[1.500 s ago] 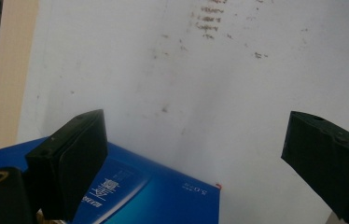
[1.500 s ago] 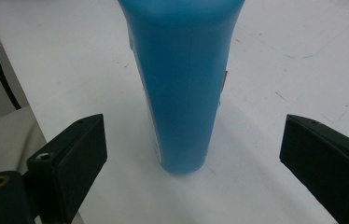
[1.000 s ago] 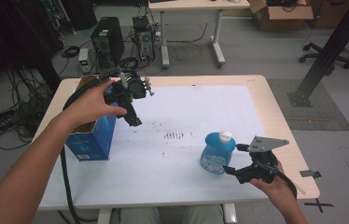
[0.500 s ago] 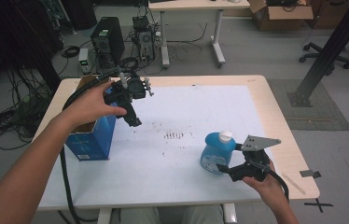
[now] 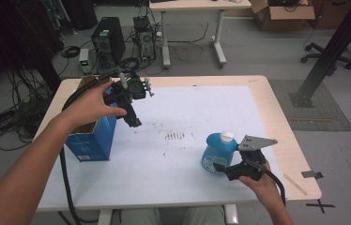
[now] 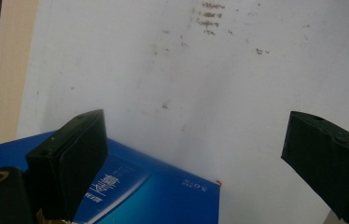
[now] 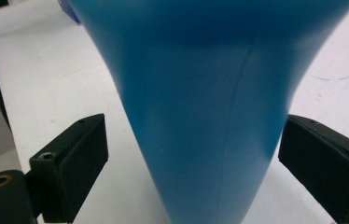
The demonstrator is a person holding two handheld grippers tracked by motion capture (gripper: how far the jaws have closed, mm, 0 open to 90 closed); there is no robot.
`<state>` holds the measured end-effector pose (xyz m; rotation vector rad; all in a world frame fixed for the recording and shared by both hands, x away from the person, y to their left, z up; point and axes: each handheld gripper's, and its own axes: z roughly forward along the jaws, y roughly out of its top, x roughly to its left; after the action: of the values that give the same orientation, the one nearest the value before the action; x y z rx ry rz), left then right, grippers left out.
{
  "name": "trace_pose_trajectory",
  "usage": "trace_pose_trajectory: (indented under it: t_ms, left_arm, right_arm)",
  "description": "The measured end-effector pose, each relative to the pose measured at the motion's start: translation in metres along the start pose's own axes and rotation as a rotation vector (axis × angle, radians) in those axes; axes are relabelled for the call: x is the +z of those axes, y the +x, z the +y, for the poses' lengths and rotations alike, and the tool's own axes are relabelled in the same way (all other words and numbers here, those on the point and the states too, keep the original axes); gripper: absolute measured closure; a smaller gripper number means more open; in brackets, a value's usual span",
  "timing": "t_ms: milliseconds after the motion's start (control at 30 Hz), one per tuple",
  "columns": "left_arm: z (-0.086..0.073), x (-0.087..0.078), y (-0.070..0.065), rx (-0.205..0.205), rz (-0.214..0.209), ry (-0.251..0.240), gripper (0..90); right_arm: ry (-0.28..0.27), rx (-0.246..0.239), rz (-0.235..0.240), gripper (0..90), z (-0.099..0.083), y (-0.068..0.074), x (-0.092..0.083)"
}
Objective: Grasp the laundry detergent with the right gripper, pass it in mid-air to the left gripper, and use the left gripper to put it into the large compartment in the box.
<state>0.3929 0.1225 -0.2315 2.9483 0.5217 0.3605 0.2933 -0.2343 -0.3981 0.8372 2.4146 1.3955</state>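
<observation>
In the high view we see a white-topped table (image 5: pixel 267 101) with a person's forearms coming in from the bottom of the frame. At the lower right of the frame stands a blue bottle (image 5: pixel 217 152) with a white cap, upright on the table. Our right gripper (image 5: pixel 223 169) sits just in front of it, low and level, its jaws spread apart on either side of the bottle's base. In the right gripper view the bottle (image 7: pixel 210 102) rises up the middle of the frame, with one black jaw at the lower left and the other at the lower right; we see a gap between each jaw and the bottle wall, so nothing is clamped yet.

At the upper left of the high view our left gripper (image 5: pixel 133 121) hangs above the table, pointing down, beside an open blue box (image 5: pixel 91 138). In the left gripper view its jaws stand wide apart with nothing between them, the box (image 6: pixel 154 191) along the bottom edge.

We judge the step in hand to be taking hold of the bottle. The next move calls for closing the right jaws squarely on the narrow part of the bottle, firmly enough that the smooth, tapered plastic does not slip
</observation>
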Motion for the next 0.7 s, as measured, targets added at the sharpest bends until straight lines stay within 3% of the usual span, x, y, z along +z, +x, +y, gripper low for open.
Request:
trace_pose_trajectory:
  t_ms: [200,700]
  left_arm:
    - [-0.0009,-0.0008,0.0001,-0.002,0.001,0.005,7.4]
    - [0.0007,0.0006,0.0001,-0.003,0.001,0.006,7.5]
  right_arm:
    - [-0.034,0.021,0.015,10.1,-0.0035,-0.0024,0.0024]
    - [-0.044,-0.001,0.003,19.1,-0.0031,-0.0007,0.0039]
